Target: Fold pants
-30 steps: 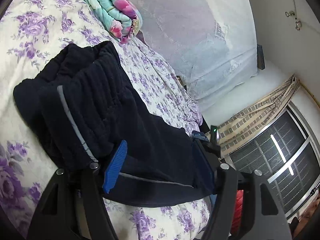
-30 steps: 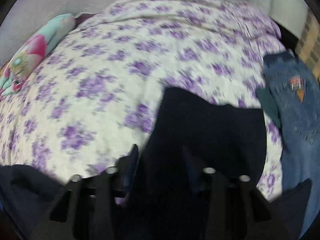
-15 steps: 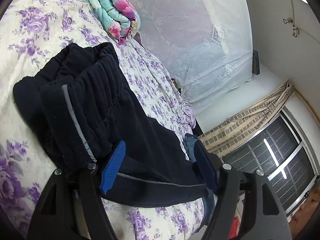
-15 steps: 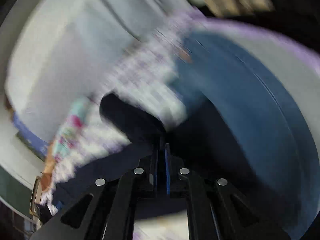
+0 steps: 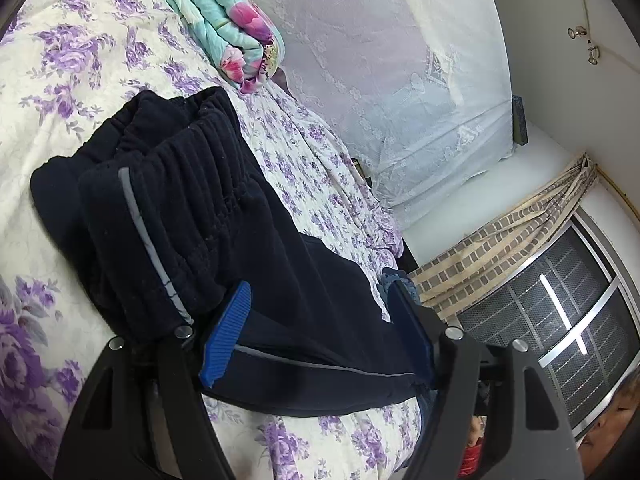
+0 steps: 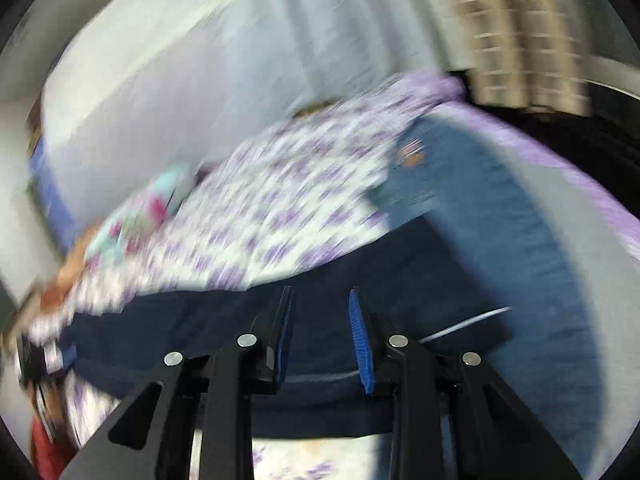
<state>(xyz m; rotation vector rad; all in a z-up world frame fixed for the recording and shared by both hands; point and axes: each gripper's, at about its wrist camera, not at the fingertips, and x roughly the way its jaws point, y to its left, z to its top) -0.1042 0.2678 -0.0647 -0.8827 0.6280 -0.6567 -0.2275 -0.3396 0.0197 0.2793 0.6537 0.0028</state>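
Left wrist view: my left gripper [image 5: 318, 330] has its fingers spread wide over the navy track pants [image 5: 192, 216], which lie folded on the floral bedsheet [image 5: 64, 60]. Right wrist view, blurred: my right gripper [image 6: 320, 334] has its fingers parted above the pants [image 6: 320, 364], beside blue jeans [image 6: 500, 216].

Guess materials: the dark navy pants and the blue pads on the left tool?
Dark navy pants with grey side stripe: apparently soft matte fleece or knit; fuzzy nap, ribbed gathered waistband. The stripe has a slight sheen, possibly reflective tape. Blue ribbed pads on the left tool: probably rubber or moulded plastic; fine parallel ridges, matte.
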